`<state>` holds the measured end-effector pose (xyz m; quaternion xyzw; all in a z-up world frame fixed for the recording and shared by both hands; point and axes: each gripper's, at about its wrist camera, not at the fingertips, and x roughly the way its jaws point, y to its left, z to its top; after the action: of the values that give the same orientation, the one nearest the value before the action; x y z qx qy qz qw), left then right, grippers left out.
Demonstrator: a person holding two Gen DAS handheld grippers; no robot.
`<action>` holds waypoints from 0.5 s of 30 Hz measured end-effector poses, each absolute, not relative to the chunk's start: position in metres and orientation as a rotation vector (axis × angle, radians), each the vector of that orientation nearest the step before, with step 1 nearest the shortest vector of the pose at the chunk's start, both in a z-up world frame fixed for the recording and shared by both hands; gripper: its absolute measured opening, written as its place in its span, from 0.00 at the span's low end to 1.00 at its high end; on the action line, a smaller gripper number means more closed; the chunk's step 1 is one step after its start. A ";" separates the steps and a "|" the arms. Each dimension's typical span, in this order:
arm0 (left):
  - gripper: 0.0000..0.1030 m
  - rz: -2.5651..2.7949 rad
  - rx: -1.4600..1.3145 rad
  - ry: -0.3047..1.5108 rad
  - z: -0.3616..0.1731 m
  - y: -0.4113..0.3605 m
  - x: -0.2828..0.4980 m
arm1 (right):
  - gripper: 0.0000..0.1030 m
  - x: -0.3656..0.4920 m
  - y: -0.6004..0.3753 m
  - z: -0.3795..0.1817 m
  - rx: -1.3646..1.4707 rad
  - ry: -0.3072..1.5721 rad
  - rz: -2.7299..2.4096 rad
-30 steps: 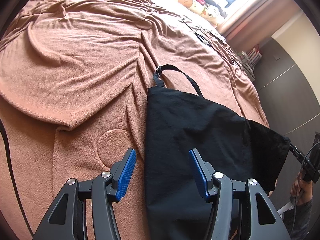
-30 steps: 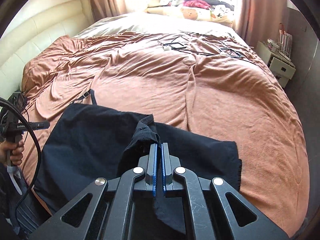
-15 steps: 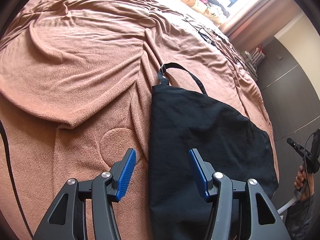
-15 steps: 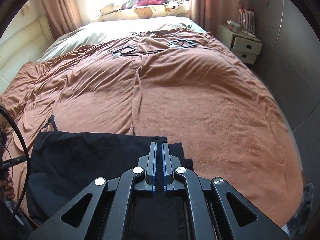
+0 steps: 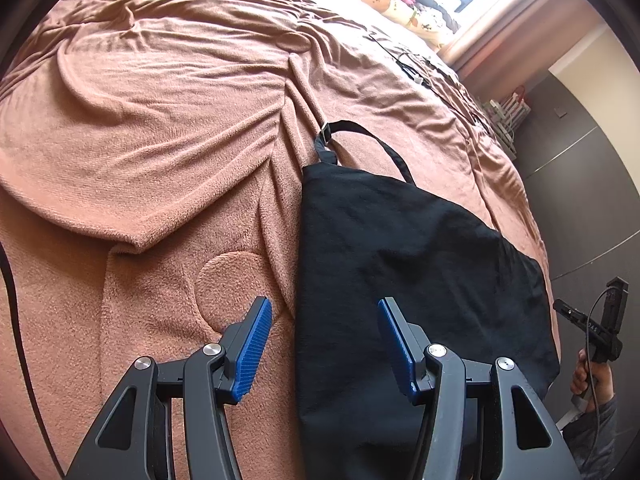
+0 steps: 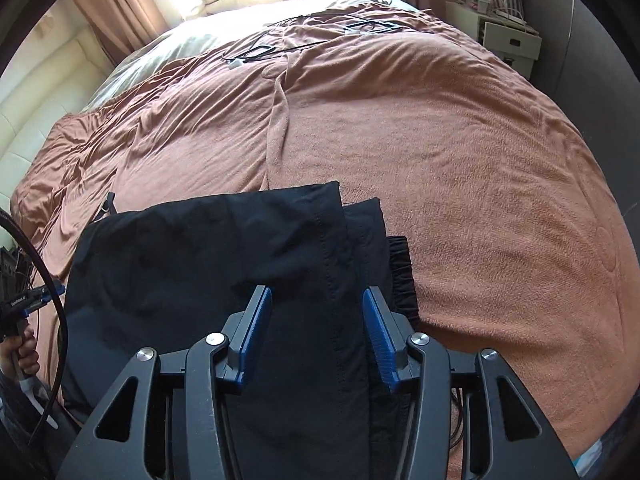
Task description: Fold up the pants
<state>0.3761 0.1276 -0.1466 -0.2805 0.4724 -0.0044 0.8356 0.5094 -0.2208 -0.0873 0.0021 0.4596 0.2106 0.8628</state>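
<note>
The black pants [image 6: 224, 280] lie folded over on the brown blanket [image 6: 460, 168], at six o'clock in the right wrist view, their layered edges stacked toward three o'clock. The right gripper [image 6: 316, 320] has just been opening; its jaws now stand about half apart above the top layer, cloth beneath them but nothing pinched. The left gripper [image 5: 324, 340] hangs half open over the pants' nine o'clock edge, holding nothing.

To finish this release well, I judge the right hand should lift straight clear so the pads do not drag the fresh fold, then press the layers flat.

No container shows on the bed; a white drawer unit [image 6: 508, 38] stands at one o'clock, its contents hidden.
</note>
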 end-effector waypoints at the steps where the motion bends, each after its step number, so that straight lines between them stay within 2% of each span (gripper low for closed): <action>1: 0.56 -0.009 -0.594 1.000 -0.147 0.128 0.376 | 0.44 0.515 -0.220 -0.086 -0.005 0.958 0.442; 10: 0.56 -0.015 -0.590 1.003 -0.147 0.127 0.378 | 0.42 0.556 -0.198 -0.101 -0.074 0.985 0.432; 13: 0.56 -0.017 -0.587 1.007 -0.148 0.127 0.379 | 0.27 0.566 -0.191 -0.104 -0.088 1.002 0.437; 15: 0.56 -0.020 -0.586 1.009 -0.149 0.126 0.380 | 0.05 0.571 -0.186 -0.106 -0.110 1.017 0.431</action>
<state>0.3795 0.1260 -0.1486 -0.2768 0.4765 -0.0093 0.8344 0.5712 -0.1862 -0.1062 -0.0524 0.4829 0.2048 0.8497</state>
